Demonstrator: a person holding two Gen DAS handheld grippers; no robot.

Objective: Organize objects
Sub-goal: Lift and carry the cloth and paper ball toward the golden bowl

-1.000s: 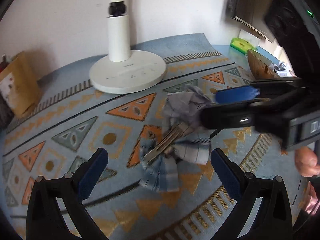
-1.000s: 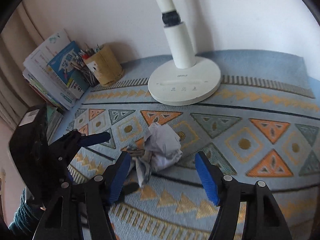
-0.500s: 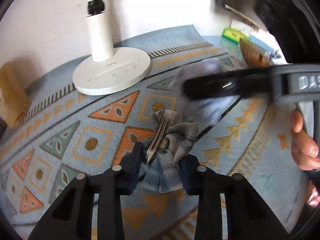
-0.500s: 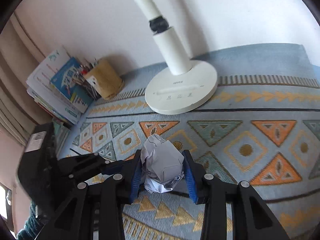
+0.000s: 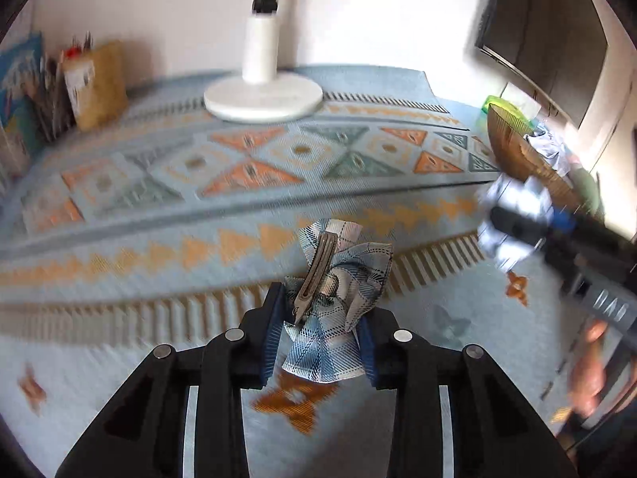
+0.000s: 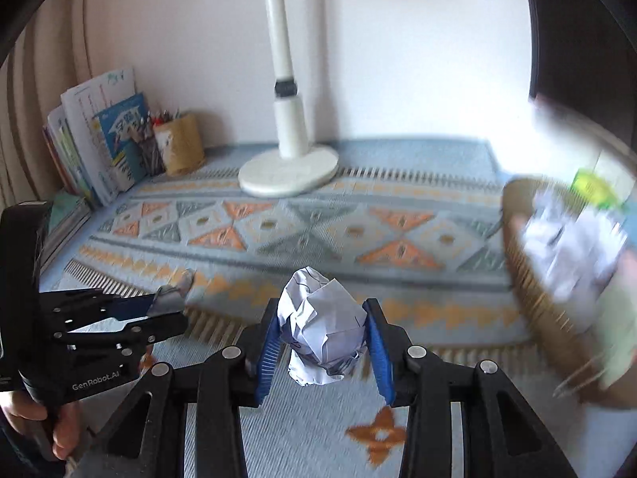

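My left gripper [image 5: 321, 330] is shut on a blue plaid fabric bow with a metal hair clip [image 5: 336, 302] and holds it above the patterned blue mat [image 5: 191, 247]. My right gripper [image 6: 324, 338] is shut on a crumpled white paper ball [image 6: 324, 328], lifted off the mat [image 6: 358, 239]. A woven basket [image 6: 533, 290] with papers in it stands at the right; it also shows in the left wrist view [image 5: 517, 151]. The right gripper with the paper ball shows blurred at the right of the left wrist view [image 5: 513, 223]. The left gripper shows at the left of the right wrist view [image 6: 167, 306].
A white lamp base [image 6: 288, 173] stands at the back middle of the mat. A pen holder [image 6: 179, 149] and upright books [image 6: 99, 135] stand at the back left against the wall. A green object [image 6: 593, 189] lies behind the basket.
Both grippers have lifted their objects off the mat and drawn back toward the near edge. The right gripper with the paper ball has swung right, toward the basket.
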